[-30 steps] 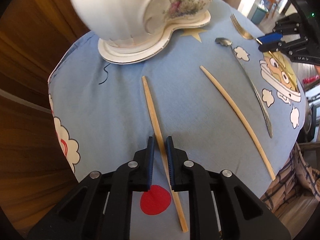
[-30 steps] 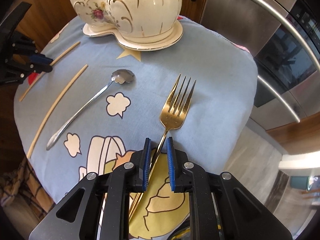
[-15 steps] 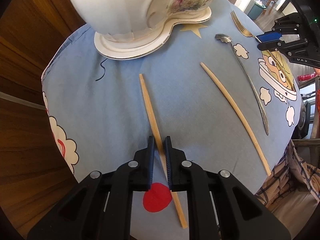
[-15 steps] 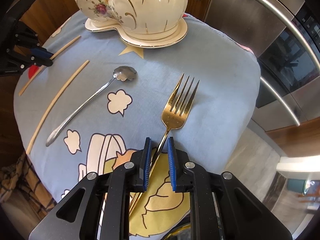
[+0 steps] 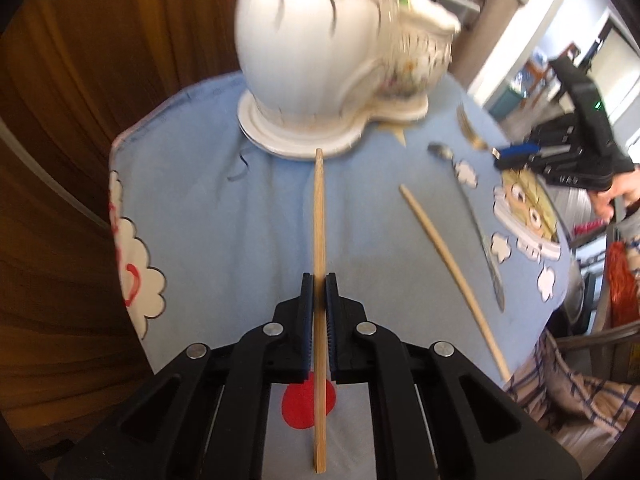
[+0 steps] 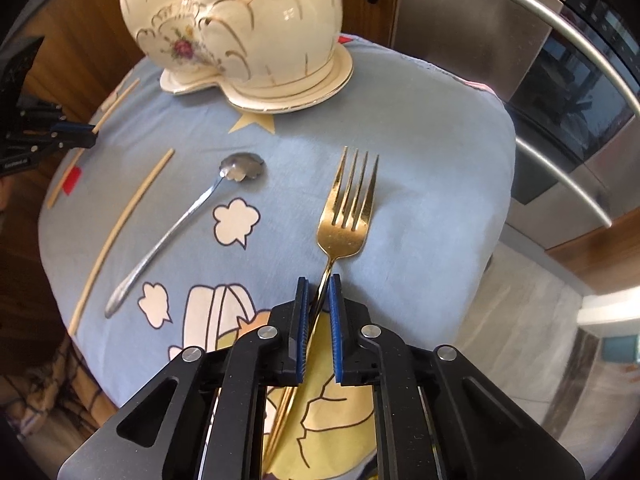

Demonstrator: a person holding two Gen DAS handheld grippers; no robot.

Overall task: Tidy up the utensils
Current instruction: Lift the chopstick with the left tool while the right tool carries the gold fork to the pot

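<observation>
My left gripper (image 5: 319, 276) is shut on a bamboo chopstick (image 5: 319, 216), which runs straight along its fingers with its far tip near the saucer. A second chopstick (image 5: 448, 264) and a silver spoon (image 5: 476, 224) lie on the blue cloth to the right. In the right wrist view, my right gripper (image 6: 319, 280) is closing on the neck of a gold fork (image 6: 346, 208). The handle crosses slantwise between the pads and touches both. The spoon (image 6: 180, 228) and the loose chopstick (image 6: 120, 224) lie to its left.
A white floral tureen (image 6: 240, 28) on its saucer (image 5: 280, 140) stands at the back of the small cloth-covered table (image 6: 420, 140). Steel oven doors (image 6: 560, 80) are at the right, wooden panels at the left. A checked cloth (image 5: 568, 380) hangs below the table edge.
The left gripper closed on the chopstick and raised it, swinging it into line with the fingers. The right jaws narrowed onto the fork handle, and the fork turned a little.
</observation>
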